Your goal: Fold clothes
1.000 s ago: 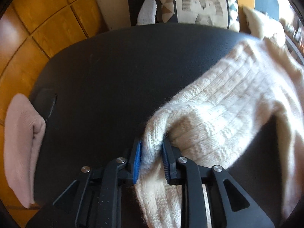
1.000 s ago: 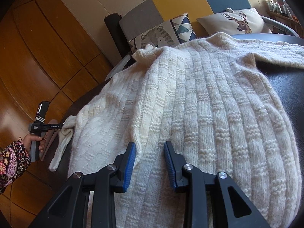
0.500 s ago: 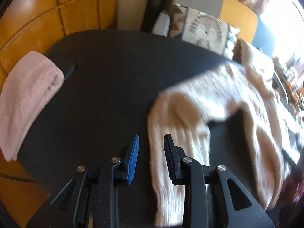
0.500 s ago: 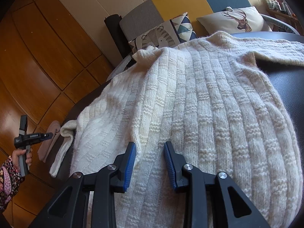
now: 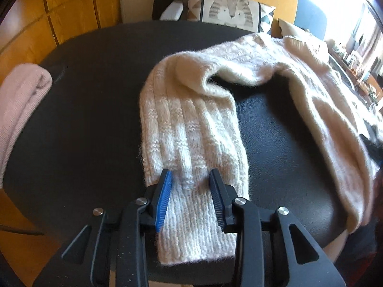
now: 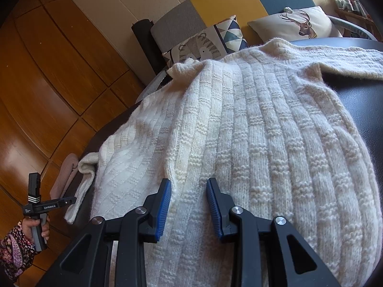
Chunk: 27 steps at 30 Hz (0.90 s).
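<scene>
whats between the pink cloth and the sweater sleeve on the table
Nothing: in the left wrist view, only bare black table separates the folded pink cloth from the cream sweater sleeve.

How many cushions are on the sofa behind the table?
2. A tiger-print cushion leans against the grey and yellow sofa back; a deer-print cushion sits to its right. More may be hidden past the frame edge.

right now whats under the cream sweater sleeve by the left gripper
The sleeve lies on the black table, bare around it. Whatever is directly beneath the knit is covered.
</scene>
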Motion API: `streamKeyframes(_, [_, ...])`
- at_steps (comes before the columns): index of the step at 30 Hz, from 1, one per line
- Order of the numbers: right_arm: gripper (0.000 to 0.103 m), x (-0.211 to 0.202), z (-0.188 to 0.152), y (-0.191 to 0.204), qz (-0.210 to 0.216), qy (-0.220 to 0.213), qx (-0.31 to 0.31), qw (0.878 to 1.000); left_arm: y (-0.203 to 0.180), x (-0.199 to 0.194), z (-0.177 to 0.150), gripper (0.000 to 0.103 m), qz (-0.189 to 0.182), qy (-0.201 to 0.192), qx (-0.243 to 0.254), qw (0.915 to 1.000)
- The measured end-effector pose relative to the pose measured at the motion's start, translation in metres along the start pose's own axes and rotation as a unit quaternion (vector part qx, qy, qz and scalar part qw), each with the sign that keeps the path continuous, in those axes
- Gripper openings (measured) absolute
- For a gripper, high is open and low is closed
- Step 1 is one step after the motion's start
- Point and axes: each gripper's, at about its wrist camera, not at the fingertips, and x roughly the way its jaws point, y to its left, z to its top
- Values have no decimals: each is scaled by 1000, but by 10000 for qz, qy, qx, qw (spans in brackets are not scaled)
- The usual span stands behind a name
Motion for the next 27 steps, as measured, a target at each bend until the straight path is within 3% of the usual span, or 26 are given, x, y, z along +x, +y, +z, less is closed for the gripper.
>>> streamKeyframes(2, [31, 0, 0, 0, -5, -2, -5, 10000, -10, -1, 1, 11, 189, -40, 259, 9995])
streamKeyframes(3, [31, 0, 0, 0, -9, -3, -7, 10000, -15, -1, 2, 9, 277, -47, 390, 9988])
streamKeyframes(7, [31, -1, 1, 0, -10, 12, 21, 10000, -17, -15, 13, 8, 531, -132, 686, 9961])
streamKeyframes(15, [31, -1, 0, 0, -4, -9, 26, 10000, 68, -30, 66, 8, 1290, -323, 667, 9889])
streamKeyframes(21, [31, -1, -1, 0, 19, -21, 49, 10000, 89, 4, 121, 8, 1668, -306, 613, 9836])
streamKeyframes(27, [31, 0, -1, 0, 23, -27, 55, 10000, 121, 34, 133, 8, 2339, 158, 647, 9700])
